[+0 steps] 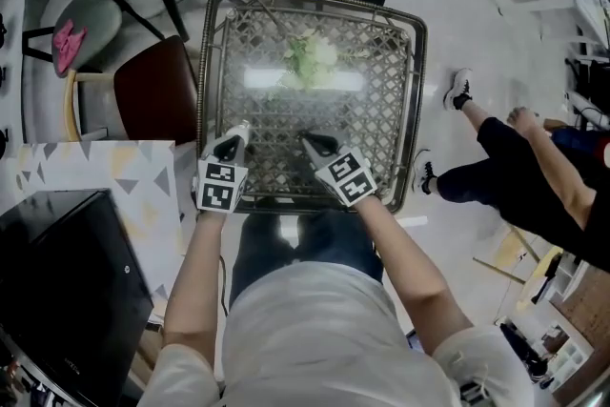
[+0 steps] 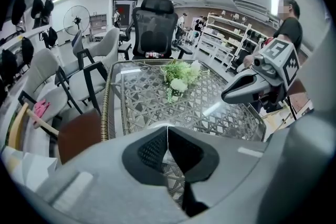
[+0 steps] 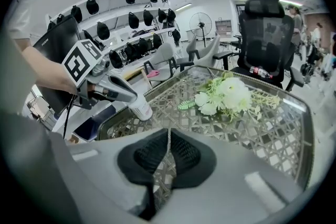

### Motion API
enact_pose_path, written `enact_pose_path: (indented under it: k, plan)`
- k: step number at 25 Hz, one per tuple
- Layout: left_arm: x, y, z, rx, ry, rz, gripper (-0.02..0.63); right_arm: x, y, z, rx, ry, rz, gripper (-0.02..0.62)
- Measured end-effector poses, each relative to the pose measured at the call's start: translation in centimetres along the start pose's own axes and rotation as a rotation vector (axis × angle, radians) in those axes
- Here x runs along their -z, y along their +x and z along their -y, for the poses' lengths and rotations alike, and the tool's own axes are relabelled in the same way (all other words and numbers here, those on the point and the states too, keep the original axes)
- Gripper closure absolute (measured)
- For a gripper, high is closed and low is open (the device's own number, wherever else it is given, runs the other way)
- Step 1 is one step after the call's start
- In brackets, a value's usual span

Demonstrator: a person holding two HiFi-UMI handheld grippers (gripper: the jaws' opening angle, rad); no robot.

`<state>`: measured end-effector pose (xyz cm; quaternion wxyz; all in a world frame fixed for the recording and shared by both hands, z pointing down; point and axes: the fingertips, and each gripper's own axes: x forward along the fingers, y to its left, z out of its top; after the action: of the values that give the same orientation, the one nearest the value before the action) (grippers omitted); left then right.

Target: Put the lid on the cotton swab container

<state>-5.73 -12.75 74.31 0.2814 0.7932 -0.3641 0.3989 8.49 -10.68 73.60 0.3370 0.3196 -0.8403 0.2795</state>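
L gripper is hanging low over the near edge of a square glass-topped table. Its two dark, mesh-textured pads are pressing together in a thin vertical seam, w/ only a small gap lower down showing table lattice. Right at its tips is sitting the cotton swab container, a small white cylinder w/ faint print on its side. It looks tilted in the right gripper view. Can't tell whether the tips are pinching it or just touching its top; in the left gripper view only a pale curved edge is showing past the tips.

R gripper is hanging just beside the L one, same near edge, apart from it. Its ribbed black pads are also closing on each other w/ nothing between them.

Each gripper is smooth grey plastic, tapering to a beak shape, and carrying a black-and-white marker cube.

Table: clear glass over a woven metal lattice, w/ a rope-like twisted rim. Beyond both grippers, mid-table, a bunch of white flowers w/ green leaves is lying on the glass. Past the far edge, a black mesh-back office chair is standing. To the L gripper's outer side, a glossy reddish-brown chair seat.
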Motion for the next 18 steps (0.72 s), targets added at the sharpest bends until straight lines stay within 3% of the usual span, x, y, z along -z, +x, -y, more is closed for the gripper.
enact_pose_path:
  k: [3,9,18]
  plan:
    - [0.3,-0.1,0.0,0.014,-0.021,0.017,0.597,-0.7,-0.6,-0.4,0.004,0.033,0.024,0.588]
    - [-2.0,-2.3,0.4,-0.009,0.014,0.098,0.597,-2.3,-2.2,-1.4,0.022,0.041,0.071,0.588]
    - [-4.8,-8.3,1.0,-0.005,-0.073,0.246,0.597,-6.5,-5.4,-3.7,0.045,0.033,0.164,0.592]
